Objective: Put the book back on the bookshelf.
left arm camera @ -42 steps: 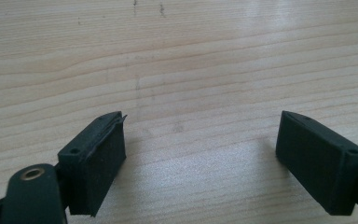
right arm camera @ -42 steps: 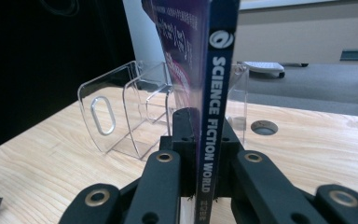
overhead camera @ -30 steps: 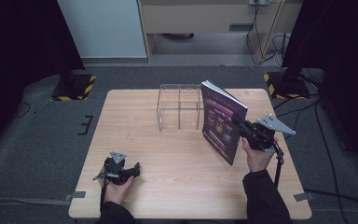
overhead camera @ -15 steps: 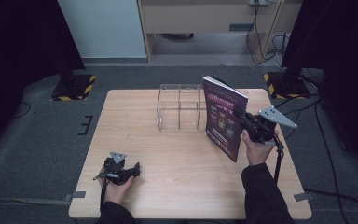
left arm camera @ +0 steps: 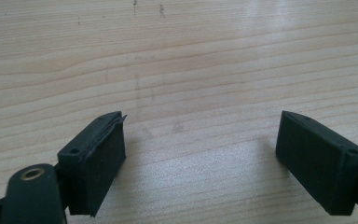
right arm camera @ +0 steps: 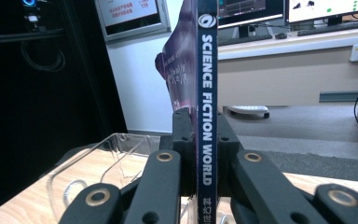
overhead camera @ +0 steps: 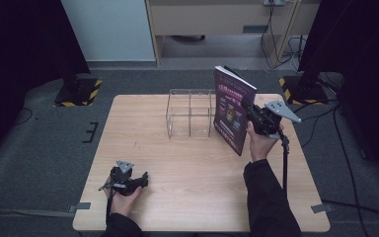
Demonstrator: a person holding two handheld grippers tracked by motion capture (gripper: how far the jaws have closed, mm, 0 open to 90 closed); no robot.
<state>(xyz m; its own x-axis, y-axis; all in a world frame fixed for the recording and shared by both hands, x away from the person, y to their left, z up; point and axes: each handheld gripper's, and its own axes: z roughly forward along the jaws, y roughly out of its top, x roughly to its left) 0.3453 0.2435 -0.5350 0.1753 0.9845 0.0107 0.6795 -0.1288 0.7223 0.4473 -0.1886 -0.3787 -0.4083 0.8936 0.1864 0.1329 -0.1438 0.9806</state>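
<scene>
Wooden table (overhead camera: 187, 163), right claw (right arm camera: 200, 135) clamped on upright magazine (right arm camera: 207, 84) spine, left claw (left arm camera: 200, 158) wide open, empty, resting on tabletop.

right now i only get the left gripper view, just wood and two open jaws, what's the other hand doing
Observer: The right gripper holds a magazine upright above the table, beside the clear plastic organizer.
Operator: is the grip solid or just touching
Observer: In the right gripper view the jaws are clamped on the magazine's spine, one on each side.
Operator: can you read what it is
Observer: The spine reads SCIENCE FICTION WORLD; the cover is dark purple.
Operator: and where am i relative to that
Observer: Your left gripper rests near the table's front left, well apart from the organizer.
</scene>
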